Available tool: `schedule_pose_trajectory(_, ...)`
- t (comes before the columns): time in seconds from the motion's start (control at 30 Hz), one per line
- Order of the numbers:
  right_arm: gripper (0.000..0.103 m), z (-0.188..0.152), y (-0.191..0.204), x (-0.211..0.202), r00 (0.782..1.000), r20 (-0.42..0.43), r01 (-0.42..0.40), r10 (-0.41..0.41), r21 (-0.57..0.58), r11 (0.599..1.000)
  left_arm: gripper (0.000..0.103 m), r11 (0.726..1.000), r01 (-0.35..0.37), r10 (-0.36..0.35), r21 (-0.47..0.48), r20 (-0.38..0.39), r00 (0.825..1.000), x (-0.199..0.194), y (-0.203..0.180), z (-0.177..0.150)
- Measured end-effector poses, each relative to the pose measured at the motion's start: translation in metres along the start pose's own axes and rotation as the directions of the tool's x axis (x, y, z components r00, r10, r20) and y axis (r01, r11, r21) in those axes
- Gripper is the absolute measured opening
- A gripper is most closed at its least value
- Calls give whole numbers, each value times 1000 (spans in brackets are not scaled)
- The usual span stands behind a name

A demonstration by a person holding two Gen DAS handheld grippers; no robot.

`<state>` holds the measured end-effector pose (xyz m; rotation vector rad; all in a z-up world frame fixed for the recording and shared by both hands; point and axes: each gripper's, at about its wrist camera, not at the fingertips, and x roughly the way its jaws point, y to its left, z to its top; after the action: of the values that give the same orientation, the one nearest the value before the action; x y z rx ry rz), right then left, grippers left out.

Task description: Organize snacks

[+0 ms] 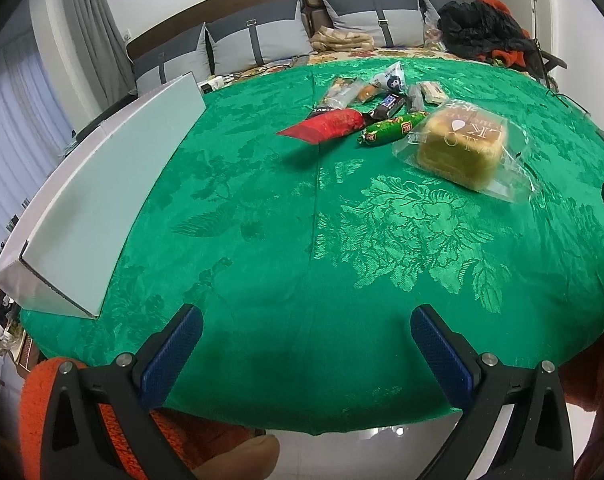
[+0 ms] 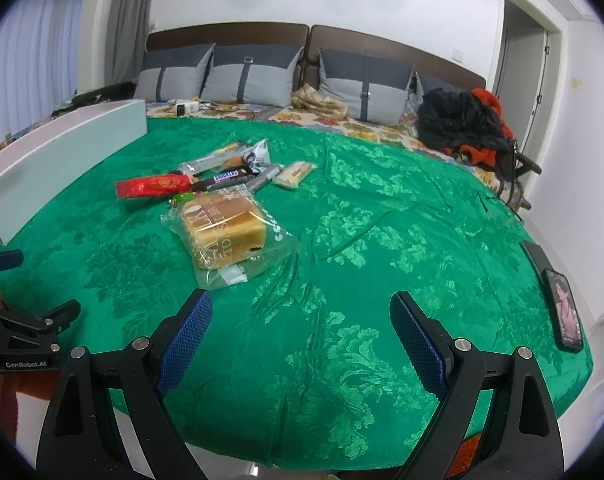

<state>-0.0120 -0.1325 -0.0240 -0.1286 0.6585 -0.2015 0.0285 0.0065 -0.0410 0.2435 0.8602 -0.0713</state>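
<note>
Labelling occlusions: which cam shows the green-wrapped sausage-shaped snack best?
Left wrist: the green-wrapped sausage-shaped snack lies in full view beside the clear-bagged bread loaf. Right wrist shows only its tip behind the loaf.

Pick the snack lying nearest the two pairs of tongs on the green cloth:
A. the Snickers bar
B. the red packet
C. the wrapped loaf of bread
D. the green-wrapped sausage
C. The wrapped loaf of bread sits at the near edge of the snack pile, ahead of the open right tongs, while the red packet and Snickers bar lie farther back; the left view agrees.
</note>
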Motion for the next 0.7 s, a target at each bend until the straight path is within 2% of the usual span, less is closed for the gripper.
schedule_pose_trajectory(0.47,93,0,-3,5,999,-36,-17,18,14,1000,103,1000,18,-18,-3,-30,999,7,-2,-1)
schedule_pose_trajectory(0.7,93,0,-17,9,998,-50,-34,39,87,996,103,993,69,-81,-96,-119,990,31,11,15)
